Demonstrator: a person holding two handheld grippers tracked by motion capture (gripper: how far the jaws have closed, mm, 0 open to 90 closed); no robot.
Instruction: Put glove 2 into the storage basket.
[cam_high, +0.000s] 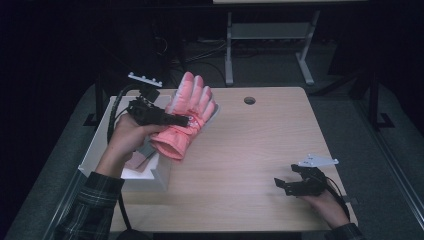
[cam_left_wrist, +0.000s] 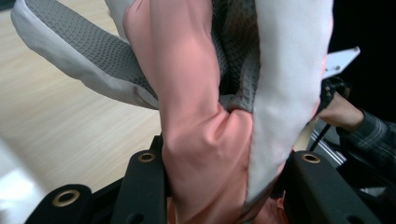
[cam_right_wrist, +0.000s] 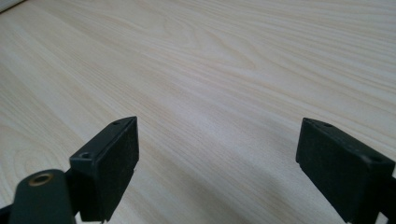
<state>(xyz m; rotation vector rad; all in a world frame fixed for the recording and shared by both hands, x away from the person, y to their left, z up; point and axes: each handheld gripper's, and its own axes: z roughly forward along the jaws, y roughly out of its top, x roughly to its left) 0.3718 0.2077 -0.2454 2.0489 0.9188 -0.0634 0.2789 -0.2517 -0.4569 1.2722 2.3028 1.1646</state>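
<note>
In the high view, the left gripper (cam_high: 187, 120) is held above the left part of the wooden table (cam_high: 250, 150) and pinches a pink glove (cam_high: 186, 117) across its middle. The glove hangs in the air, its fingers pointing up and away, its open cuff sagging toward the person. Below and to the left of it stands a white box (cam_high: 107, 155) at the table's left edge, with something pinkish lying inside. The right gripper (cam_high: 281, 186) rests low near the table's front right corner, well apart from the glove.

In the left gripper view, the 2 black jaws press from either side on the bunched glove (cam_left_wrist: 205, 140), whose pink cloth and pale grey panels with a dark textured grip surface rise between them. The person's other hand (cam_left_wrist: 338, 112) shows farther off at the right.

In the right gripper view, the 2 jaws stand spread wide with nothing between them, just above the bare table (cam_right_wrist: 210, 70).
</note>
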